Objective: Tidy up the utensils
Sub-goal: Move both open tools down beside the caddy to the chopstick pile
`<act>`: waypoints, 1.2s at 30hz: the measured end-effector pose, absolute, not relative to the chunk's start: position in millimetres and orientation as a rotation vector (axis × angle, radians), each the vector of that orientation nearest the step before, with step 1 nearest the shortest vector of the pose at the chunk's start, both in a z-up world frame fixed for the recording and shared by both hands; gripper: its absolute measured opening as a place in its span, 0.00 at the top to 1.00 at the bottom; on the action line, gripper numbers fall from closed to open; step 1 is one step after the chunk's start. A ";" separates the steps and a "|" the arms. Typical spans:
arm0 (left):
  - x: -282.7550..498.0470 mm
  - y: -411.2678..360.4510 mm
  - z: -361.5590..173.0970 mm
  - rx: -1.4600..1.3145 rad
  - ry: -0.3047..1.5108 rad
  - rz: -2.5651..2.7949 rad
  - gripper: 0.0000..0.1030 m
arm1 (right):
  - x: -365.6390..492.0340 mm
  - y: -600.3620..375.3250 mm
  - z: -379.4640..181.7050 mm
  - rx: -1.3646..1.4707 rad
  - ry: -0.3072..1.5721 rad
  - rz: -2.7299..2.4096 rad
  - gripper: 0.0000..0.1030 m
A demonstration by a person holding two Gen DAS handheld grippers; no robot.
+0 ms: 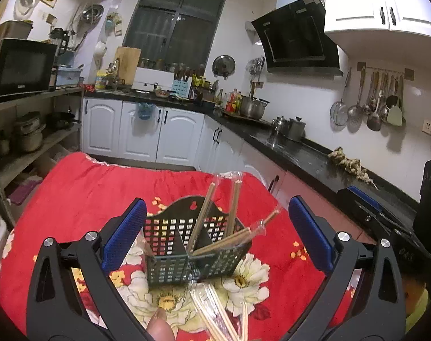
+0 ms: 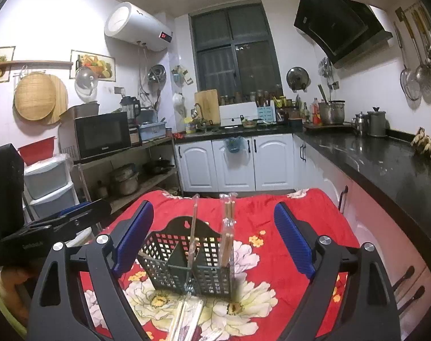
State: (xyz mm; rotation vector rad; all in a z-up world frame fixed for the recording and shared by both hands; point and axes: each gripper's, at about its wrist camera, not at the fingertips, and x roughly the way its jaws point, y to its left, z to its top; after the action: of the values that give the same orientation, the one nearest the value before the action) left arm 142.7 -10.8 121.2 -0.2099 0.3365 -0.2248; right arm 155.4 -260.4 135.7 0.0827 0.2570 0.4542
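A black slotted utensil basket (image 1: 187, 244) stands on the red flowered cloth (image 1: 81, 199). Several plastic-wrapped chopstick pairs (image 1: 232, 213) stand or lean in its compartments. More wrapped chopsticks (image 1: 215, 315) lie on the cloth in front of it. My left gripper (image 1: 215, 236) is open and empty, its blue pads either side of the basket. In the right wrist view the basket (image 2: 187, 261) holds upright chopsticks (image 2: 228, 227), and loose ones (image 2: 187, 318) lie before it. My right gripper (image 2: 214, 238) is open and empty, behind the basket's near side.
The other gripper (image 2: 45, 227) shows at the left of the right wrist view. A black countertop (image 1: 314, 159) with pots runs along the right. A shelf with a microwave (image 1: 19, 68) stands at left. White cabinets (image 2: 238, 162) are behind the table.
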 end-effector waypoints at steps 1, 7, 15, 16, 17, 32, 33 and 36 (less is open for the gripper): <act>141.5 -10.2 120.0 -0.212 0.339 -0.224 0.10 | 154.5 -260.7 135.0 0.084 0.258 0.455 0.18; 136.8 -8.7 109.7 -0.212 0.363 -0.223 0.10 | 150.4 -260.8 127.7 0.081 0.276 0.456 0.18; 134.3 -7.0 98.3 -0.218 0.390 -0.214 0.10 | 147.5 -260.2 118.1 0.080 0.305 0.464 0.18; 134.0 -6.3 96.5 -0.219 0.395 -0.211 0.10 | 146.8 -259.6 116.3 0.077 0.310 0.466 0.18; 133.7 -5.3 94.8 -0.222 0.399 -0.208 0.10 | 146.9 -259.2 115.7 0.074 0.314 0.468 0.18; 133.0 1.8 74.1 -0.229 0.462 -0.178 0.10 | 145.1 -257.2 99.6 0.053 0.358 0.474 0.18; 133.6 2.0 72.0 -0.230 0.468 -0.177 0.10 | 145.3 -257.0 97.8 0.051 0.363 0.474 0.18; 136.4 2.4 62.6 -0.233 0.497 -0.172 0.10 | 147.2 -254.8 91.2 0.041 0.384 0.478 0.18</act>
State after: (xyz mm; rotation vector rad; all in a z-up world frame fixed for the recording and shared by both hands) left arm 136.4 2.4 62.6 -0.2327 0.4972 -0.1716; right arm 147.2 -254.8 91.2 0.0410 0.3838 0.4784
